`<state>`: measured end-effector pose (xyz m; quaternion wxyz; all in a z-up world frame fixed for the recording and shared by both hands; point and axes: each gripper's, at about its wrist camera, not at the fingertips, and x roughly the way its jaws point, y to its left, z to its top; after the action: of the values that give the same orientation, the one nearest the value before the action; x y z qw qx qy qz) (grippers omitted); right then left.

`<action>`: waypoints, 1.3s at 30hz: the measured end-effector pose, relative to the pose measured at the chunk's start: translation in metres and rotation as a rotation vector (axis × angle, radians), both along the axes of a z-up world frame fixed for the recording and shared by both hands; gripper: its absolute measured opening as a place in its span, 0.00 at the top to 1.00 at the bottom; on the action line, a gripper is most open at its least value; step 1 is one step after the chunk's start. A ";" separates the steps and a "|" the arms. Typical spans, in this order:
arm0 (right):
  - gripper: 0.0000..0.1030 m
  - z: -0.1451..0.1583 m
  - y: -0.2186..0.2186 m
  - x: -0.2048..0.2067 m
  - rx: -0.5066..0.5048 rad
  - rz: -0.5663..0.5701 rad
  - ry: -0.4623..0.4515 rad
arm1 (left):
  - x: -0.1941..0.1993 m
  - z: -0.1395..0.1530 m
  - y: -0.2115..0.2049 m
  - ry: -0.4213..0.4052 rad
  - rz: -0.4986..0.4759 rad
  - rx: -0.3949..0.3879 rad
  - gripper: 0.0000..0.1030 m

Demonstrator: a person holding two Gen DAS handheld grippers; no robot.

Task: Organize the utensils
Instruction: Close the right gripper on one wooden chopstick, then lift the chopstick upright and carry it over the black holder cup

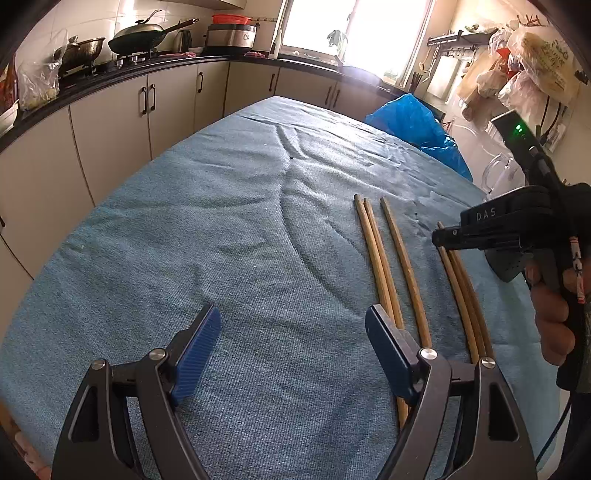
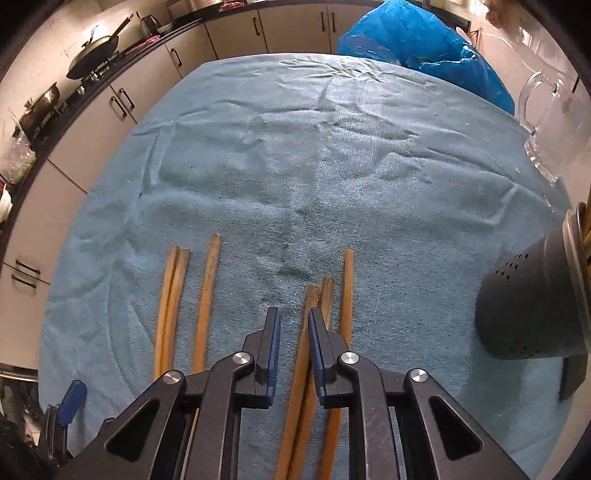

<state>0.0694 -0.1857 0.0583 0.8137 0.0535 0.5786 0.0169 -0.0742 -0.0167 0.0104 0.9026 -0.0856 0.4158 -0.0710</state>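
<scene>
Six wooden chopsticks lie on the blue cloth (image 2: 295, 155) in two groups of three. My right gripper (image 2: 293, 325) points steeply down over the right group (image 2: 347, 288). Its jaws stand a narrow gap apart. One chopstick (image 2: 308, 306) of that group runs through the gap beside the right pad, and the left pad is clear of it. My left gripper (image 1: 291, 332) hangs wide open above the cloth with nothing in it. Its right finger (image 1: 384, 339) sits over the left group (image 1: 373, 251).
A dark perforated utensil holder (image 2: 532, 306) stands at the right with sticks in it, and a glass mug (image 2: 546, 122) is behind it. A blue plastic bag (image 2: 417, 33) lies at the table's far end. Kitchen cabinets (image 1: 110, 110) run along the left.
</scene>
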 end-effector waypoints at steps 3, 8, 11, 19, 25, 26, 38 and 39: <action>0.84 -0.008 -0.005 0.003 -0.004 -0.011 0.031 | 0.001 -0.001 -0.001 0.001 0.001 0.002 0.23; 0.90 -0.010 -0.003 0.001 -0.013 0.012 -0.001 | 0.001 -0.001 -0.002 0.005 0.000 0.012 0.23; 0.92 -0.010 0.004 -0.006 -0.033 0.047 -0.036 | 0.001 -0.001 -0.002 0.009 -0.004 0.016 0.23; 0.93 0.033 -0.012 -0.074 0.137 0.009 -0.220 | 0.004 0.019 -0.009 0.020 -0.070 0.028 0.23; 0.93 0.067 -0.030 -0.119 0.178 -0.030 -0.375 | 0.043 0.057 -0.039 0.089 -0.227 -0.066 0.37; 0.93 0.070 -0.033 -0.125 0.182 -0.037 -0.390 | 0.053 0.061 -0.047 0.117 -0.248 -0.078 0.44; 0.92 0.087 -0.062 -0.166 0.256 -0.055 -0.468 | 0.131 0.038 -0.122 0.311 -0.278 -0.029 0.73; 0.92 0.087 -0.063 -0.168 0.260 -0.054 -0.469 | 0.134 0.035 -0.125 0.316 -0.272 -0.018 0.73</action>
<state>-0.0986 -0.2491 0.1452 0.9119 0.1677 0.3655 0.0816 0.0601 -0.1419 0.0454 0.8075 -0.0468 0.5592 -0.1817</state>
